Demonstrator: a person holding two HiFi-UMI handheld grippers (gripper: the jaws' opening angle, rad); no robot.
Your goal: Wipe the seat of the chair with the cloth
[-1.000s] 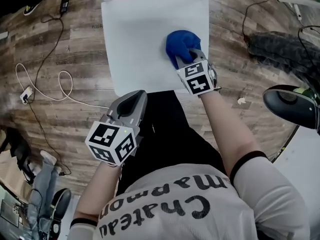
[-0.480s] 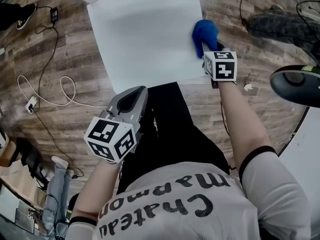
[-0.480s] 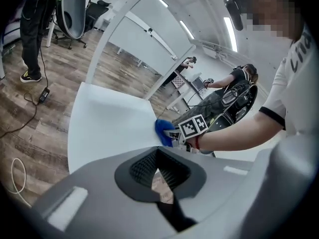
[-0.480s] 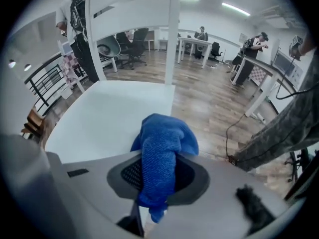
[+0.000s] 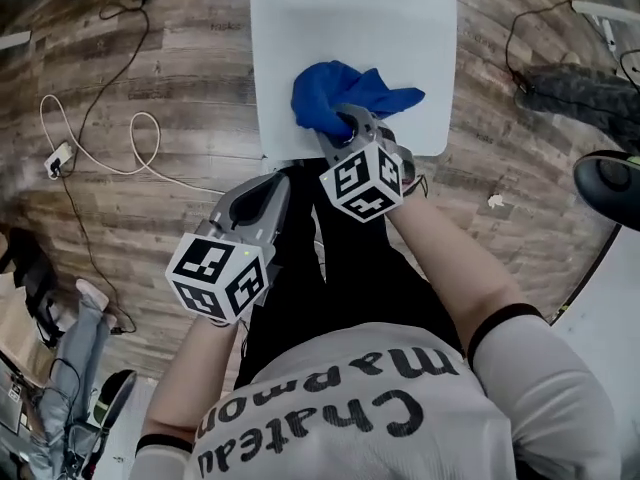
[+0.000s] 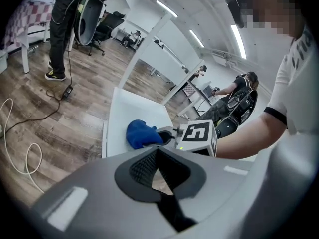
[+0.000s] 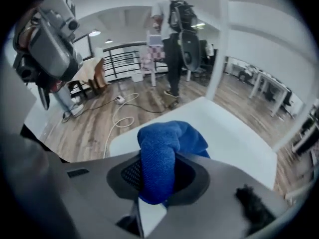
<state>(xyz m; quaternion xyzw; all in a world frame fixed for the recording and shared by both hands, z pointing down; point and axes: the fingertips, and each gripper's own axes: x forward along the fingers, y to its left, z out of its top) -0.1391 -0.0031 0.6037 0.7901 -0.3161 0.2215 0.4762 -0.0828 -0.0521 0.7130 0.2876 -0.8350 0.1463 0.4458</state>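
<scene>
The white chair seat point(image 5: 300, 38) lies at the top of the head view, and also shows in the left gripper view point(image 6: 119, 118) and the right gripper view point(image 7: 234, 143). A blue cloth point(image 5: 340, 93) rests on the seat near its front edge. My right gripper point(image 5: 345, 123) is shut on the blue cloth point(image 7: 159, 158), which bulges out between its jaws. The left gripper point(image 5: 262, 200) hangs below the seat's front edge over the person's dark trousers, shut with nothing in it. From the left gripper view the cloth point(image 6: 142, 133) sits beside the right gripper's marker cube point(image 6: 197, 136).
Wood-plank floor surrounds the chair. A white cable point(image 5: 95, 148) coils at the left with a plug point(image 5: 55, 158). Dark cords and a dark bundle point(image 5: 585, 93) lie at the right, beside a black rounded object point(image 5: 610, 183). A person point(image 7: 172, 39) stands in the background.
My right gripper has dragged the cloth from the seat's right edge leftward to the middle of its front edge; the cloth has spread out. The left gripper has stayed put.
</scene>
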